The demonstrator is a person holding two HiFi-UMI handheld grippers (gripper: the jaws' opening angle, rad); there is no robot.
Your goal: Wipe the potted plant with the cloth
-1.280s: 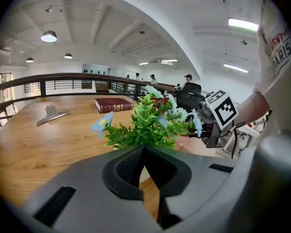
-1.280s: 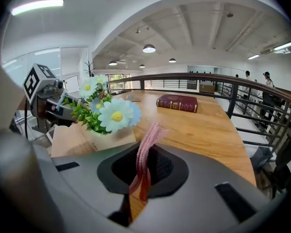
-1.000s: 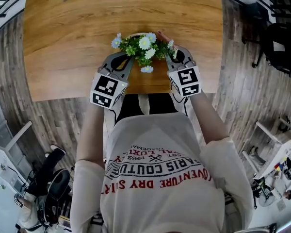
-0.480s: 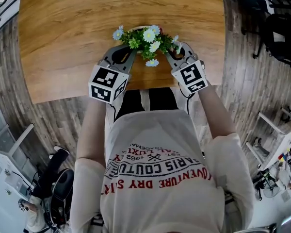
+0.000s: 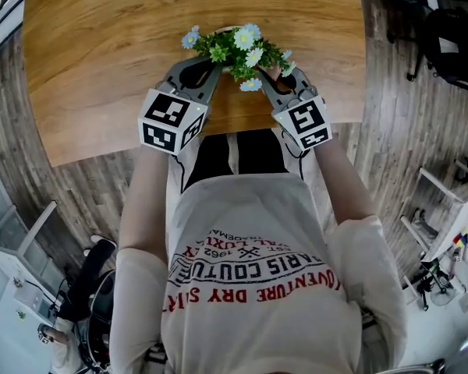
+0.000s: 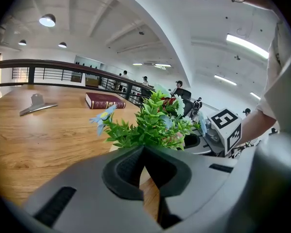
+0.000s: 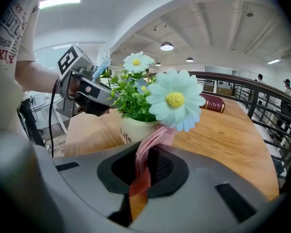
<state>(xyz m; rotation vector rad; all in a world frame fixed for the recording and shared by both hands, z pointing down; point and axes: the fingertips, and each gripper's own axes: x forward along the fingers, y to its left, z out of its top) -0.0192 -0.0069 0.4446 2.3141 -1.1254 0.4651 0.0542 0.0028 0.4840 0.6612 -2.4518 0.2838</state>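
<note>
A small potted plant (image 5: 235,47) with green leaves and pale daisies stands in a white pot (image 7: 132,129) near the table's front edge. My right gripper (image 7: 144,152) is shut on a pink cloth (image 7: 157,136), which runs up from the jaws to the pot's rim, just under a big blue daisy (image 7: 174,100). In the head view this gripper (image 5: 270,75) sits at the plant's near right. My left gripper (image 6: 144,148) is shut, its tips right at the pot under the leaves on the near left (image 5: 208,70). Whether it pinches the rim is hidden.
The wooden table (image 5: 101,53) spreads beyond the plant. A red book (image 6: 105,100) and a metal object (image 6: 36,104) lie far back on it. A dark railing (image 7: 262,98) borders the far side. My body stands against the table's near edge.
My right gripper with the cloth has slid a little along the plant's near right side. The left gripper has kept its place at the pot. The head view has shifted, so the plant sits higher.
</note>
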